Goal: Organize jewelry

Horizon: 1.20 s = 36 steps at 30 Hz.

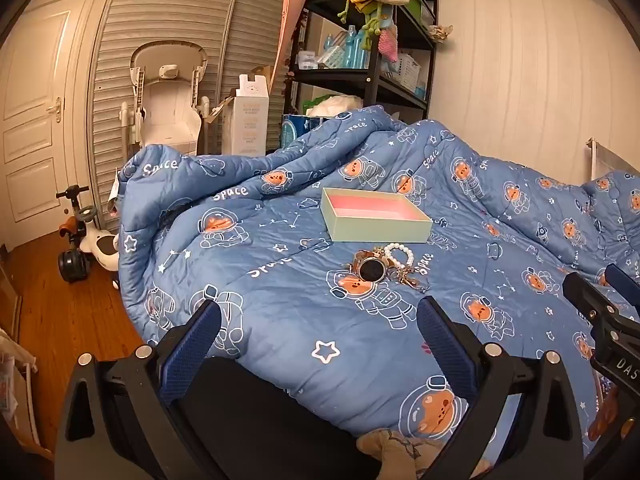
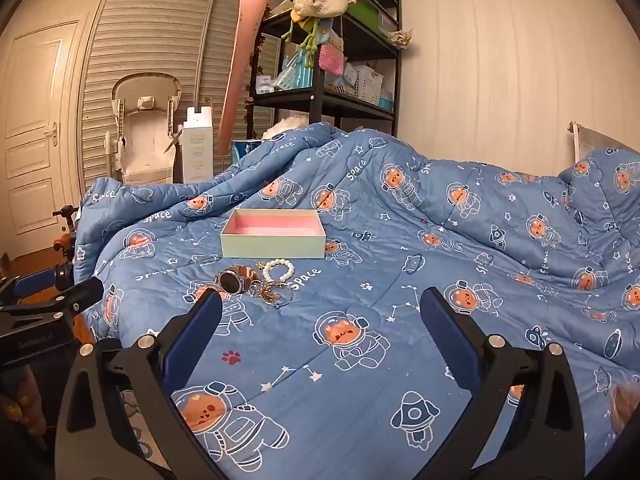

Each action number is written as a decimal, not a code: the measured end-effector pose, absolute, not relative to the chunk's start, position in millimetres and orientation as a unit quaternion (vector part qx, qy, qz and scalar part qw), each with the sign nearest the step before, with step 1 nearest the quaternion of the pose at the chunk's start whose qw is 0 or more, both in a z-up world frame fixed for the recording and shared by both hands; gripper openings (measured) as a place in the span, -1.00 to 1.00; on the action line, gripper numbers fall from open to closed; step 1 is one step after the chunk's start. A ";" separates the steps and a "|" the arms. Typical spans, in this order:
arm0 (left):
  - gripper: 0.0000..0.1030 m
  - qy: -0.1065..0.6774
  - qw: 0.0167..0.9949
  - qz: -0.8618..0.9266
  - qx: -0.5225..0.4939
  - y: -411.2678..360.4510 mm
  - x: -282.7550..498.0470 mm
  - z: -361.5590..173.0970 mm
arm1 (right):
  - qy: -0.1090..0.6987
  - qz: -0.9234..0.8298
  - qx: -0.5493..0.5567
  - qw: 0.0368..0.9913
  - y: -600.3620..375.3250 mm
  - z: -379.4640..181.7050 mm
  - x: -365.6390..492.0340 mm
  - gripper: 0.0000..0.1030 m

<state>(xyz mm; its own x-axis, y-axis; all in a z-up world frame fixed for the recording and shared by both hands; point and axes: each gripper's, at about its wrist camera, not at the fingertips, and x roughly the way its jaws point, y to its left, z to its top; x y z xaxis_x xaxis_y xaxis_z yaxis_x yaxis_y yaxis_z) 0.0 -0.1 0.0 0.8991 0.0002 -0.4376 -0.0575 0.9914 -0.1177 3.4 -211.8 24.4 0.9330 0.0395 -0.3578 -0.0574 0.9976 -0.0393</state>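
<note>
A blue quilted comforter (image 1: 280,312) printed with astronaut bears, stars, rockets and the word "Space" covers the bed, bunched into soft ridges along its far edge. On it lies a shallow rectangular box (image 1: 376,216), pale mint outside and pink inside, open on top and with nothing visible in it. Just in front of the box, close to its near wall, sits a small cluster of jewelry: a rose-gold watch (image 1: 366,269) with a round dark face, a white pearl bracelet (image 1: 399,254) forming a loop beside it, and a tangle of gold charms or a chain (image 1: 412,280) touching both; its exact pieces are too small to tell.

The left tool (image 1: 320,324) hangs over the near part of the comforter, its blue textured pads spread wide, released, gripping nothing. The right tool (image 2: 321,316) is likewise released and empty, wide apart over the bedding, with the jewelry just beyond its left finger in the right wrist view. Nothing lies between either tool and the jewelry.

Behind the bed stand a black metal shelf unit (image 1: 372,80) crowded with baskets and bottles, crocheted toys hanging from it, a white high chair (image 1: 168,96), a tall white carton (image 1: 248,120), slatted wardrobe doors (image 1: 180,12) and a panelled white door (image 1: 36,112). A child's ride-on toy (image 1: 86,240) stands on the wooden floor (image 1: 60,320).
</note>
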 end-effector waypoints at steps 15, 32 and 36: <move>0.87 0.227 0.972 0.016 -0.061 -0.2 0.1 -0.1 | 0.182 0.024 -0.027 0.983 -209.4 21.8 6.3 0.90; 0.87 0.227 0.972 0.015 -0.061 0.0 -0.1 0.2 | 0.183 0.025 -0.026 0.982 -210.8 21.4 5.7 0.90; 0.87 0.227 0.972 0.015 -0.061 -0.1 0.0 0.2 | 0.183 0.025 -0.026 0.982 -211.2 21.4 5.4 0.90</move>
<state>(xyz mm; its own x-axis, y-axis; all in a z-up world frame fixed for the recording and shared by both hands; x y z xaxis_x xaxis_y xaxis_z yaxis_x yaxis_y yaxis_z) 0.0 -0.1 0.2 0.8961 0.0019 -0.4438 -0.0573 0.9921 -0.1115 5.4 -211.2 21.4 0.9317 0.0394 -0.3611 -0.0583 0.9974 -0.0415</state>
